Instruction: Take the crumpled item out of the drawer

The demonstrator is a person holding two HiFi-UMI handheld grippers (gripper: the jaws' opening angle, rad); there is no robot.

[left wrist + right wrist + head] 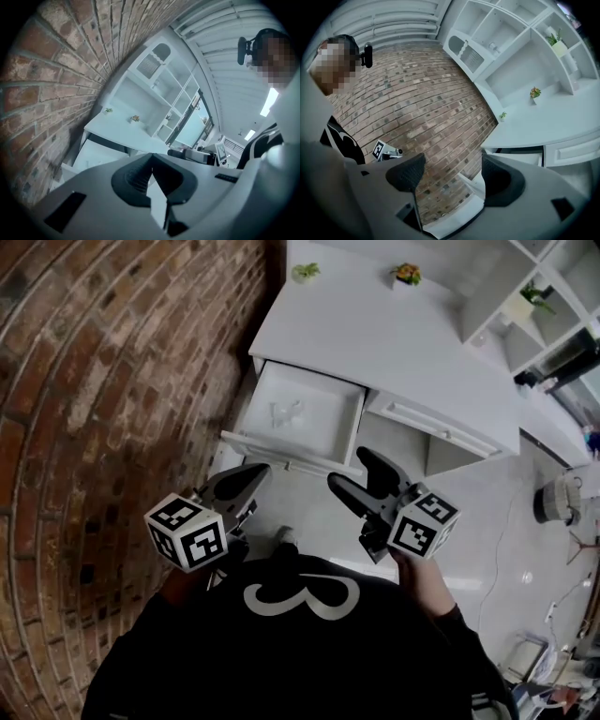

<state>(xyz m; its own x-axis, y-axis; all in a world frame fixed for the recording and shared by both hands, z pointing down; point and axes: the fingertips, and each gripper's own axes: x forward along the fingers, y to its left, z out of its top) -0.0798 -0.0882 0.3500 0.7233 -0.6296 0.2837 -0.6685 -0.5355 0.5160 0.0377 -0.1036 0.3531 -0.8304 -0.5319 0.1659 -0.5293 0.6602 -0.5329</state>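
Where the rough brick wall [112,381] meets the smooth white desk [394,343], the boxy drawer [323,395] stands open, with a pale crumpled item [286,413] lying mid-floor. Short of its front edge hover the left gripper [246,479], jaws together, and the right gripper [352,470], jaws wide and empty.

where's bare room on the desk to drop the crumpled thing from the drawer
The desk top is bare from above the open drawer back to the two small plants along its rear edge. Inside the drawer, only the crumpled item lies mid-floor, with free floor around it. Nothing there is crowded.
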